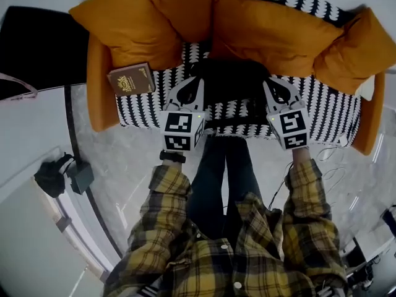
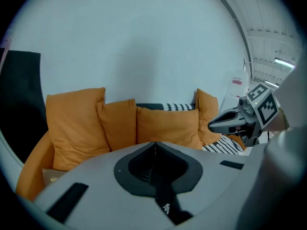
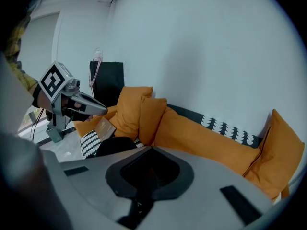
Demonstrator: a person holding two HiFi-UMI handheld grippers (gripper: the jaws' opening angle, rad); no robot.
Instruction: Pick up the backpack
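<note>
A black backpack (image 1: 232,79) lies in the middle of the sofa's black-and-white patterned seat (image 1: 139,107), in front of orange cushions (image 1: 272,33). In the right gripper view the backpack (image 3: 112,145) shows just past the jaws, at lower left. My left gripper (image 1: 197,80) hangs over the backpack's left edge, jaws shut and empty. My right gripper (image 1: 270,83) is over its right edge, also shut with nothing in it. Each gripper view shows its own jaws meeting at a point: left gripper (image 2: 154,143), right gripper (image 3: 151,147). I cannot tell whether either touches the backpack.
A brown book (image 1: 131,79) lies on the seat's left end. Orange armrests (image 1: 99,85) close both ends of the sofa. On the floor at left sit a black pouch and adapter (image 1: 62,173); cables (image 1: 334,172) trail at right. The person's legs stand against the sofa front.
</note>
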